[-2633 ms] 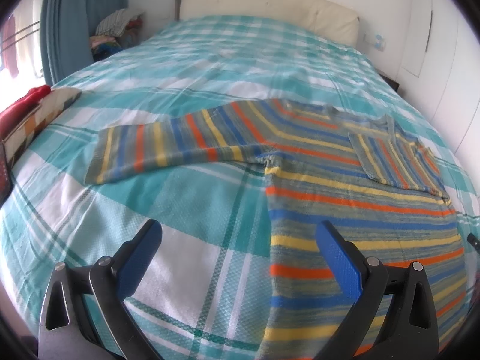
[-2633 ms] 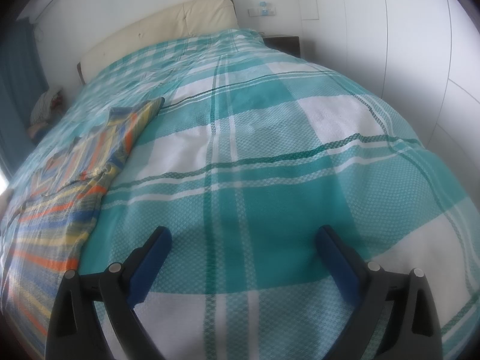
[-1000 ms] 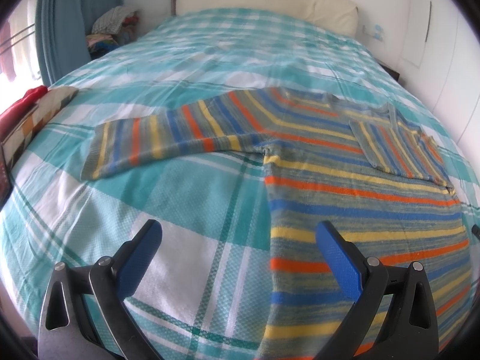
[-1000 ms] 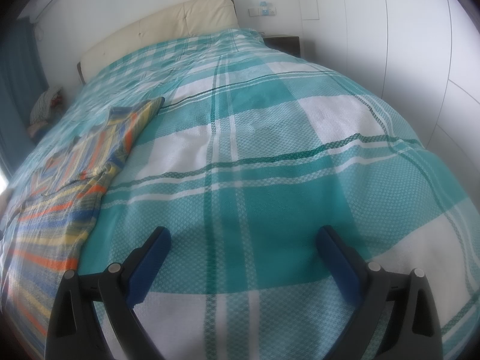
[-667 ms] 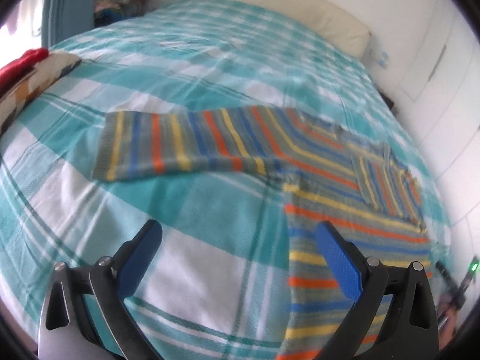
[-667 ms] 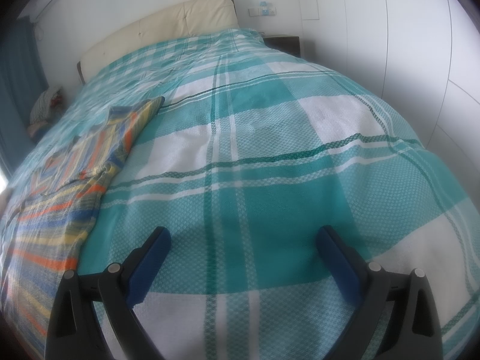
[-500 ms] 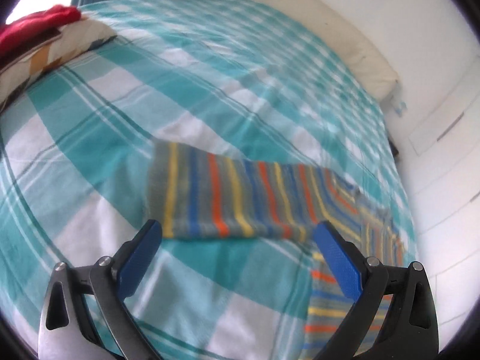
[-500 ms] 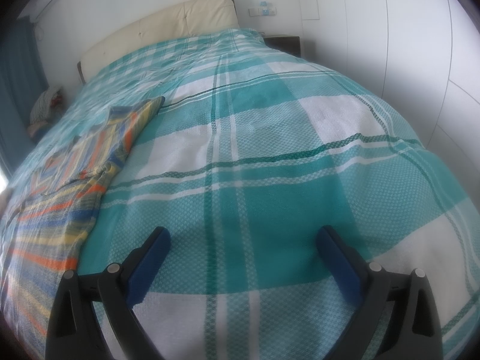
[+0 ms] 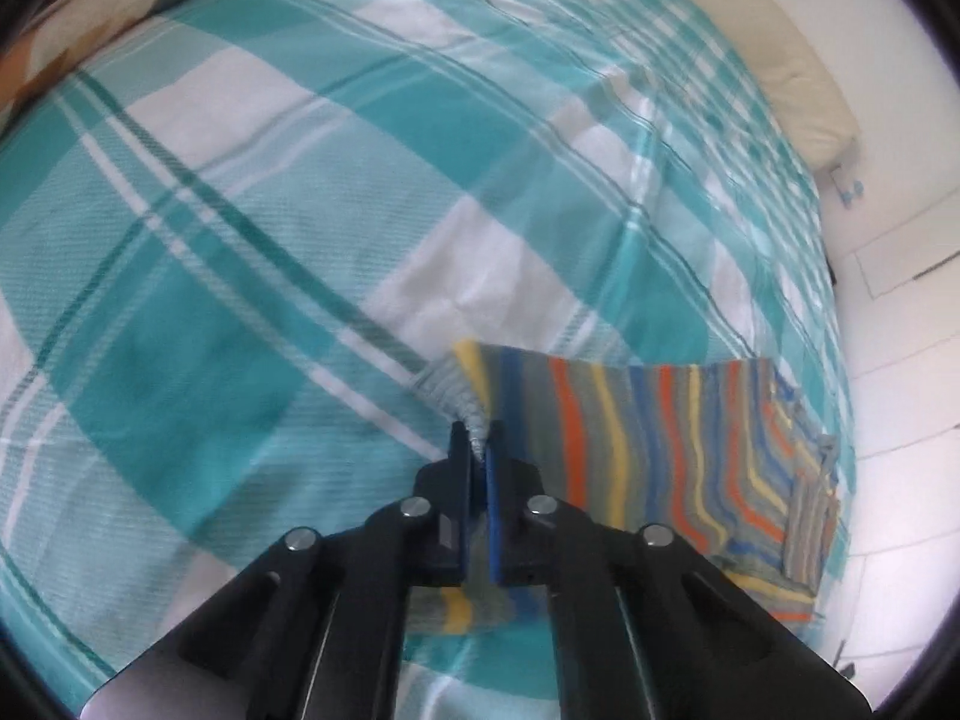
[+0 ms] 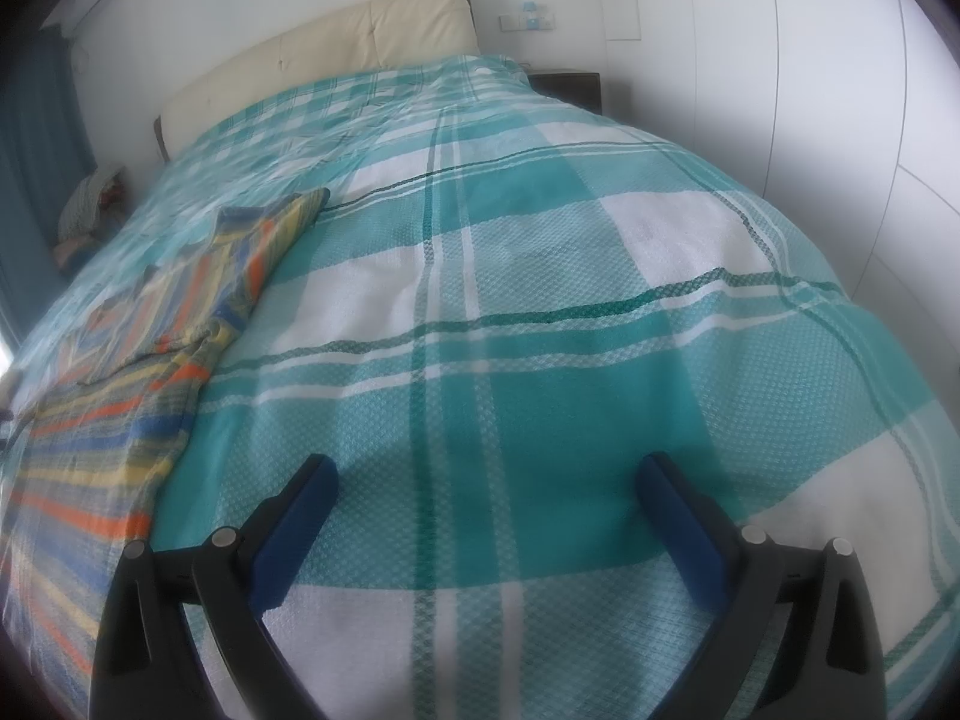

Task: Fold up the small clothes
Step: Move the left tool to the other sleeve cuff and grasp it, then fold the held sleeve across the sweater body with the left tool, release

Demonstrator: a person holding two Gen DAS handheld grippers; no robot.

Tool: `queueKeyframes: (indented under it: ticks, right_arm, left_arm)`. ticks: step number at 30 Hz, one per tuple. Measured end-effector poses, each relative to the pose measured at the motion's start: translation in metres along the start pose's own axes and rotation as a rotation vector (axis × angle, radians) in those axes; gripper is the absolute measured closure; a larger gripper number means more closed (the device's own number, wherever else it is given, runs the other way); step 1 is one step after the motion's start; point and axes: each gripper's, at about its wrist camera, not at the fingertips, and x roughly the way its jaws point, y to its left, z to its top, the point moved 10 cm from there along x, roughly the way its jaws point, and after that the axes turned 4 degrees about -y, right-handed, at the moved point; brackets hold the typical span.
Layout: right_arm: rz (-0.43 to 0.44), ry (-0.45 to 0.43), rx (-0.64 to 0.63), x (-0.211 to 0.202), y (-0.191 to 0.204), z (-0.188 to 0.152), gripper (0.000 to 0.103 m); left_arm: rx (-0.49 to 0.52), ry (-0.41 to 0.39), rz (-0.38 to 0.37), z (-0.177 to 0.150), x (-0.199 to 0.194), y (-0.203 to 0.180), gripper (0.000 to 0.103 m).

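Observation:
A small striped sweater (image 9: 660, 438) in grey, blue, orange and yellow lies on the teal plaid bedspread (image 9: 240, 240). My left gripper (image 9: 477, 438) is shut on the grey ribbed cuff (image 9: 456, 390) of its outstretched sleeve. The sweater's body and folded right sleeve show in the right wrist view (image 10: 138, 372) at the left. My right gripper (image 10: 486, 492) is open and empty above bare bedspread (image 10: 540, 300), to the right of the sweater.
A cream headboard (image 10: 336, 42) and a dark nightstand (image 10: 570, 87) stand at the far end. White wardrobe doors (image 10: 840, 90) run along the right. A patterned cushion (image 9: 90, 6) lies at the bed's left edge. A teal curtain (image 10: 30, 138) hangs at the left.
My left gripper has moved left and forward to the sleeve end and closed on the cuff. My right gripper has stayed still and open.

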Motion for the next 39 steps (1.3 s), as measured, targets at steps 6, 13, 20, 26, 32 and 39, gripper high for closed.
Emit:
queueKeyframes:
  ticks: [6,13,20,26,32,39]
  right_arm:
    - [0.0,0.002,-0.001,0.0,0.0,0.0,0.004]
    - [-0.004,0.006,-0.006,0.002,-0.001,0.0,0.003]
    - [0.0,0.005,-0.005,0.001,-0.001,0.0,0.003]
    - [0.002,0.005,-0.004,0.001,-0.001,0.0,0.003]
    - [-0.003,0.011,-0.012,0.001,0.0,0.0,0.002]
    - [0.022,0.009,0.005,0.0,0.0,0.002,0.002]
  left_arm:
    - [0.234,-0.08,-0.021,0.015,-0.04,-0.101,0.1]
    - [0.579,-0.104,-0.185,-0.02,-0.068,-0.303,0.1]
    - [0.71,-0.04,-0.219,-0.085,-0.012,-0.406,0.081]
    - [0.669,-0.084,-0.103,-0.086,-0.006,-0.381,0.02]
    - [0.625,-0.182,0.04,-0.063,-0.03,-0.303,0.008]
    - [0.541,-0.082,0.071,-0.1,-0.014,-0.186,0.008]
